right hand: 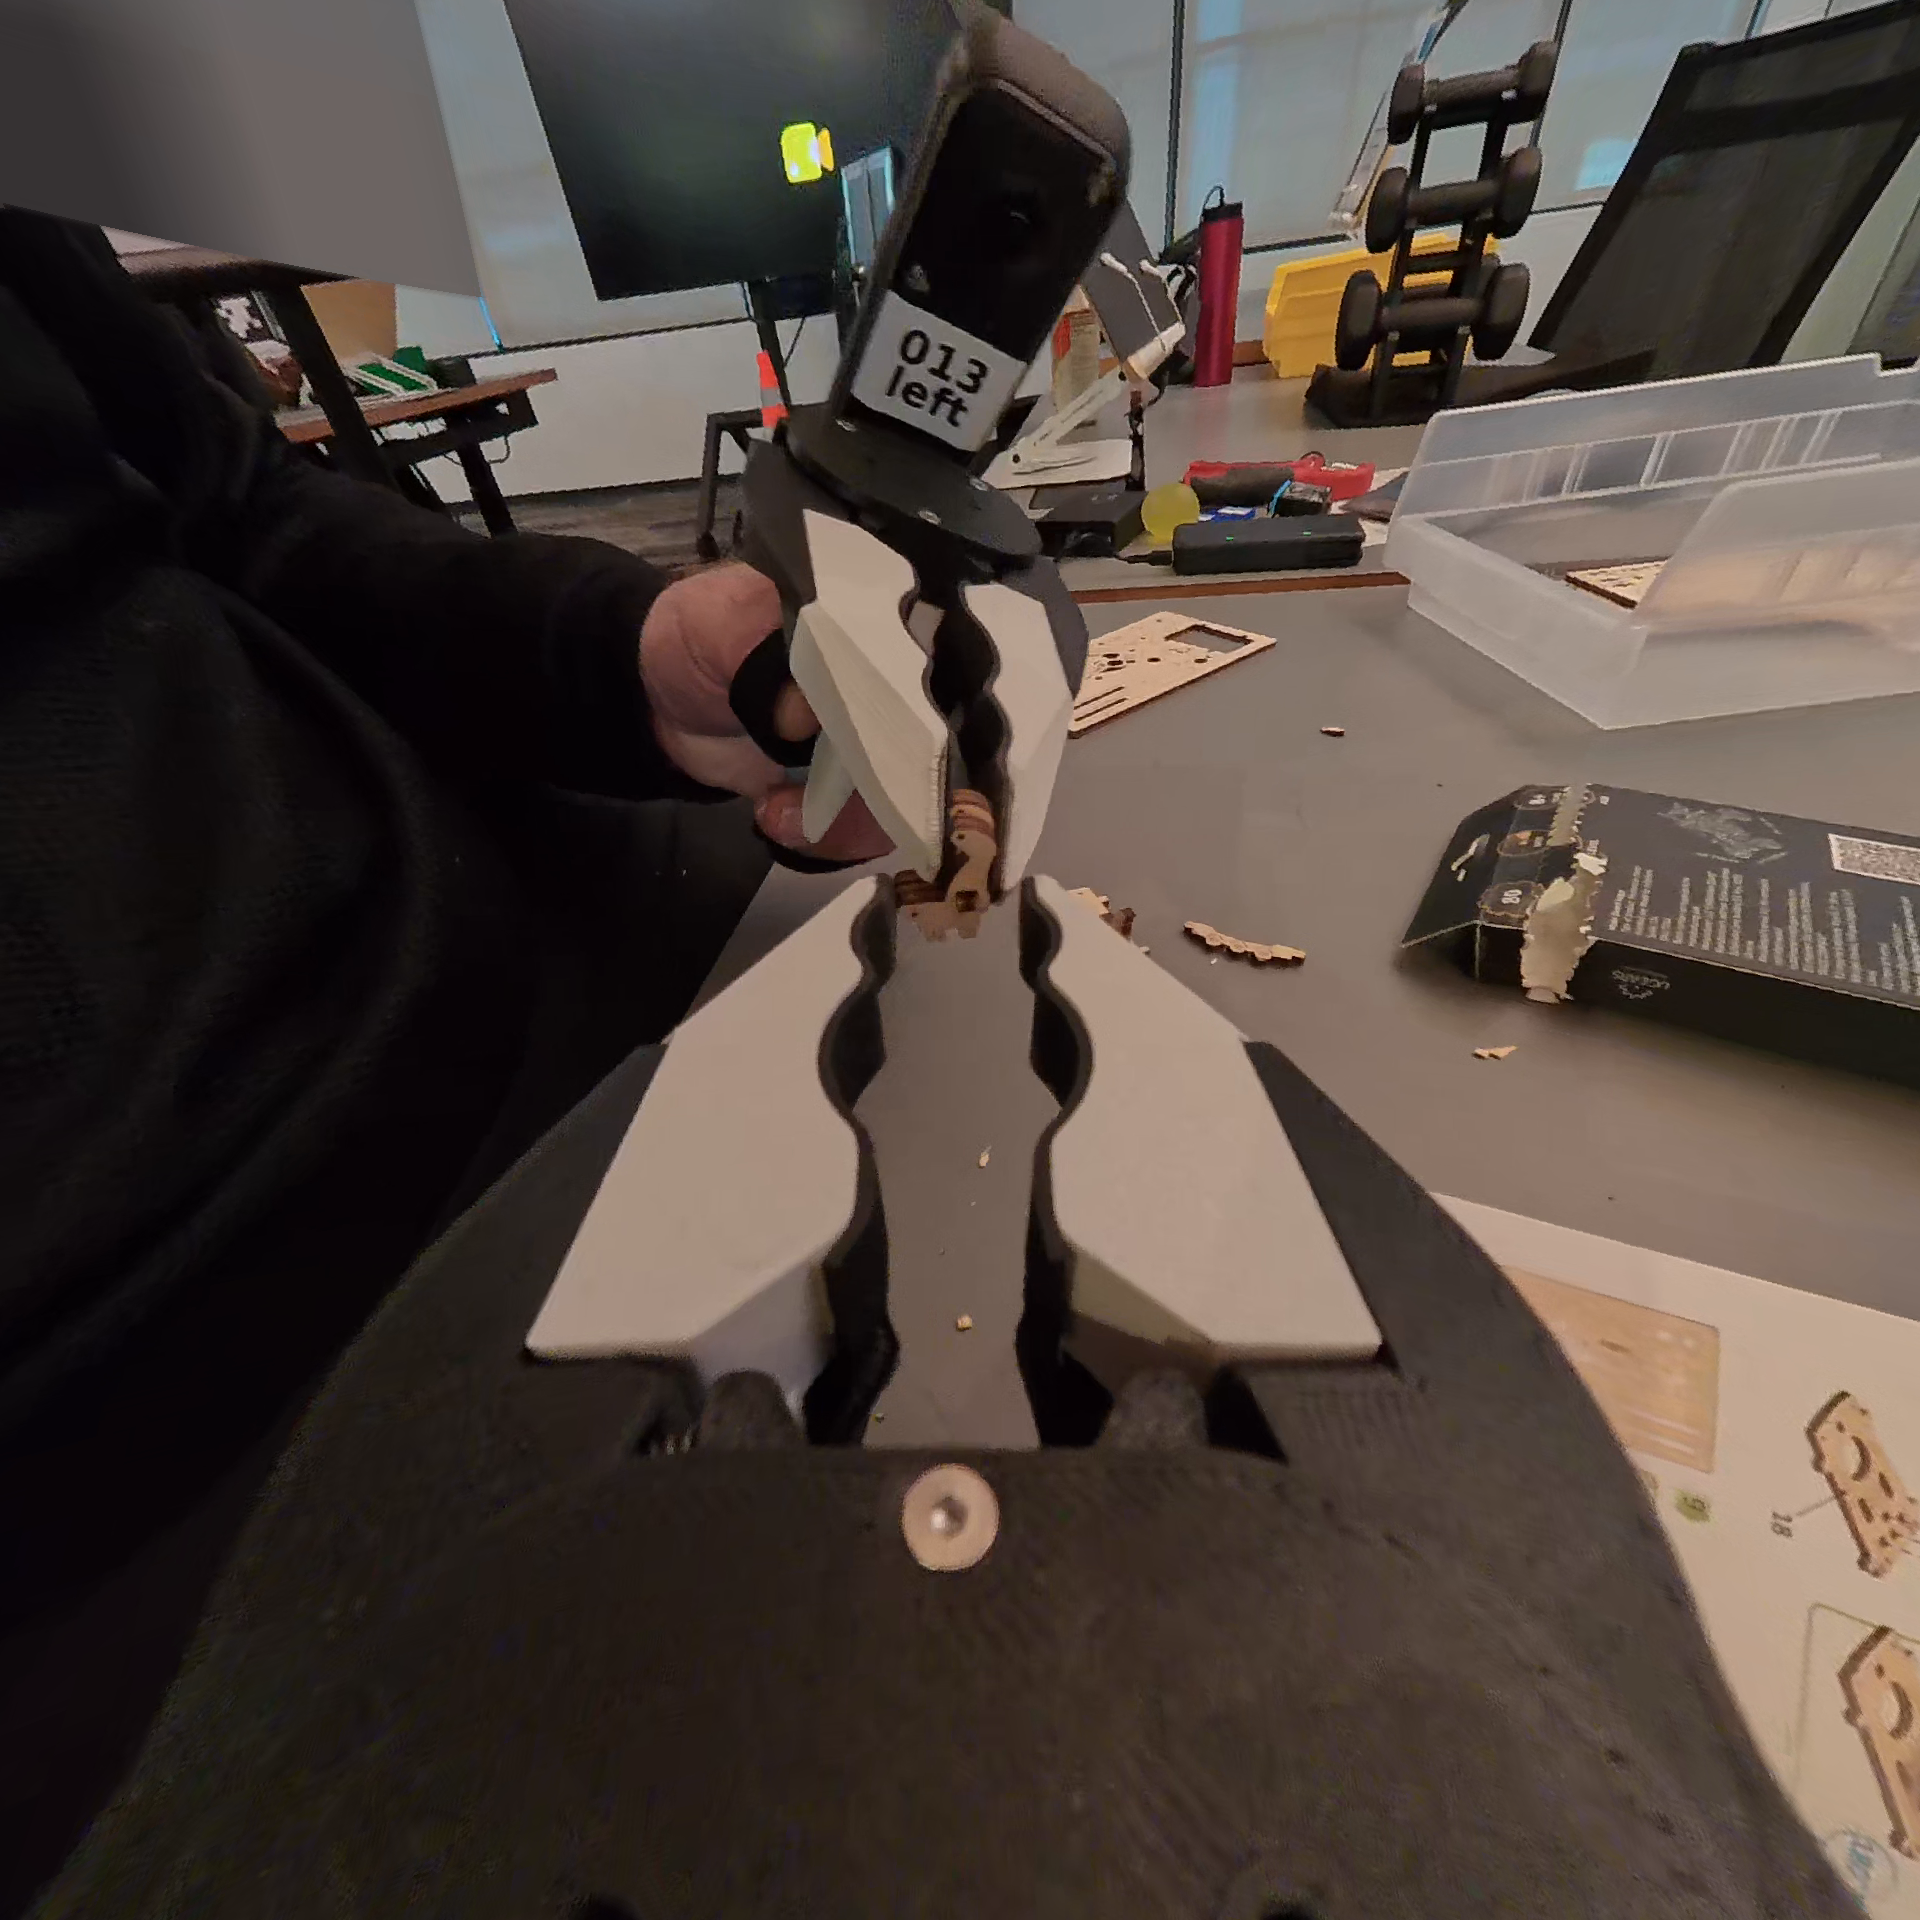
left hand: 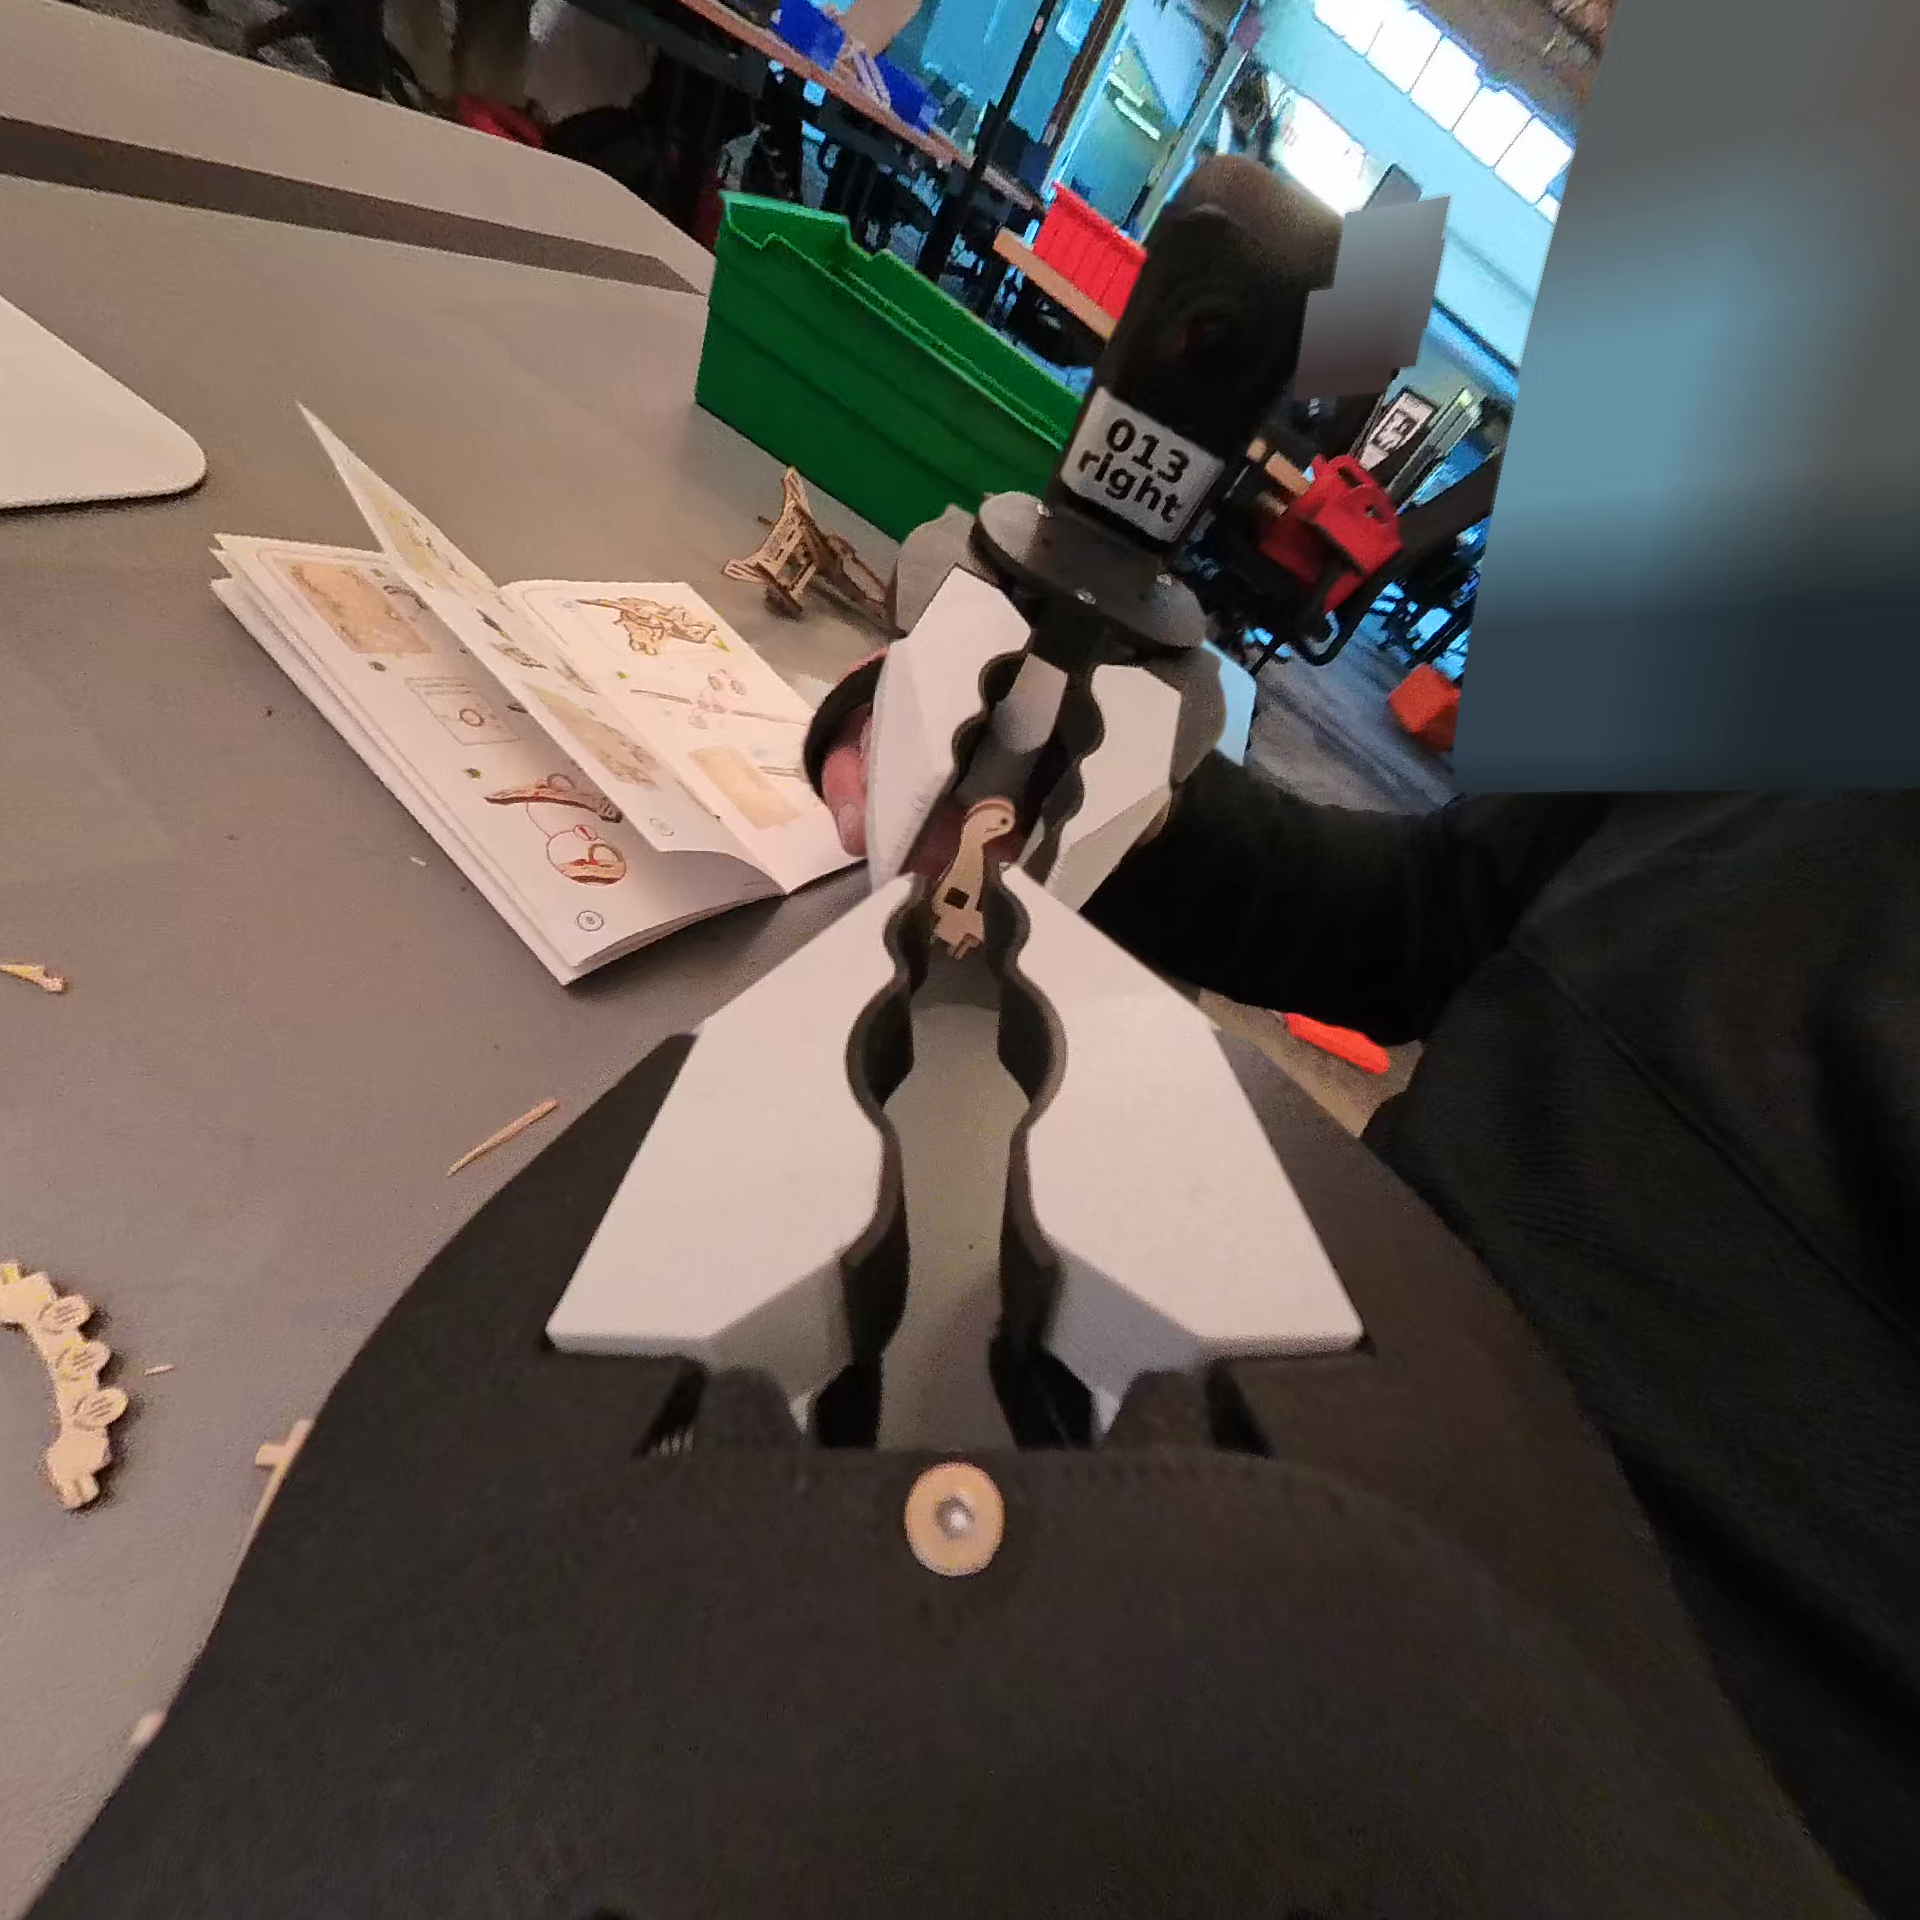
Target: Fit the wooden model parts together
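My two grippers meet tip to tip above the grey table point(left hand: 312, 935). My left gripper point(left hand: 956, 899) is shut on a small flat wooden part point(left hand: 961, 894). My right gripper point(right hand: 956, 894) is shut on a small layered wooden piece point(right hand: 920, 896). The two pieces touch between the fingertips. In the left wrist view the right gripper point(left hand: 971, 836) comes down from above. In the right wrist view the left gripper point(right hand: 971, 831) does the same. The joint between the pieces is partly hidden by the fingers.
An open instruction booklet point(left hand: 540, 727), a small built wooden model point(left hand: 800, 561), a green bin point(left hand: 862, 353) and a loose curved wooden part point(left hand: 62, 1382) lie on the left. A torn black box point(right hand: 1683, 914), a clear plastic box point(right hand: 1662, 540), a wooden sheet point(right hand: 1164, 665) and a printed sheet point(right hand: 1714, 1455) lie on the right. The grippers are tip to tip, or close to it. Left tips and right tips are each some 30 centimetres from the small built wooden model point(left hand: 800, 561).
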The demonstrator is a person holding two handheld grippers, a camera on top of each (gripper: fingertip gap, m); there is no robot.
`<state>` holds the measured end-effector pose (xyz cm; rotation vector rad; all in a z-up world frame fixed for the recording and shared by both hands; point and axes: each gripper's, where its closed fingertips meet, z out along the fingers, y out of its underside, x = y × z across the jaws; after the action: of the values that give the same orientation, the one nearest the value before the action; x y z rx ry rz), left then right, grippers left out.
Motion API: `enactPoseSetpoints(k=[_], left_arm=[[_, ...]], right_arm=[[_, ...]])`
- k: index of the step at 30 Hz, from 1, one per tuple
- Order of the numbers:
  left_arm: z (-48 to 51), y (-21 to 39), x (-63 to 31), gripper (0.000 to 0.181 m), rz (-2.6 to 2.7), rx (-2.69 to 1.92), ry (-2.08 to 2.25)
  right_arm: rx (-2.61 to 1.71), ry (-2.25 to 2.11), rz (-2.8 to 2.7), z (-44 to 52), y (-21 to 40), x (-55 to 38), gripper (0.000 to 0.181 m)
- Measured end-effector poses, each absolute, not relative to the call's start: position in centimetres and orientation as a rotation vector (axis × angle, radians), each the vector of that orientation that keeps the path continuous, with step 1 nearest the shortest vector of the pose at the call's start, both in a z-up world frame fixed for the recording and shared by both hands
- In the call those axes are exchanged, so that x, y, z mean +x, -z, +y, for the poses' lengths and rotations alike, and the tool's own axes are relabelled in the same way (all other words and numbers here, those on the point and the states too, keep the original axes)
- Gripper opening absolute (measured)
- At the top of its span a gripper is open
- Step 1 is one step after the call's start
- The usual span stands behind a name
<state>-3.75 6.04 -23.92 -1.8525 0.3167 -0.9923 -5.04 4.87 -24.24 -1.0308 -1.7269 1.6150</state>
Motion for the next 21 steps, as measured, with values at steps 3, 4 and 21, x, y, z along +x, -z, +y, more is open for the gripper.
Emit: enactPoseSetpoints(k=[3,4,21], left_arm=[[6.01,23.78,-3.75,0.007,0.290,-1.817,1.058],[6.04,23.80,-3.80,0.007,0.285,-1.809,1.060],[5.91,23.54,-4.13,0.006,0.271,-1.784,1.130]], right_arm=[[-1.020,-1.599,-1.727,4.85,24.16,-4.99,0.019],[-1.025,-1.598,-1.727,4.89,24.17,-4.99,0.019],[-1.056,-1.714,-1.679,4.99,23.69,-4.84,0.015]])
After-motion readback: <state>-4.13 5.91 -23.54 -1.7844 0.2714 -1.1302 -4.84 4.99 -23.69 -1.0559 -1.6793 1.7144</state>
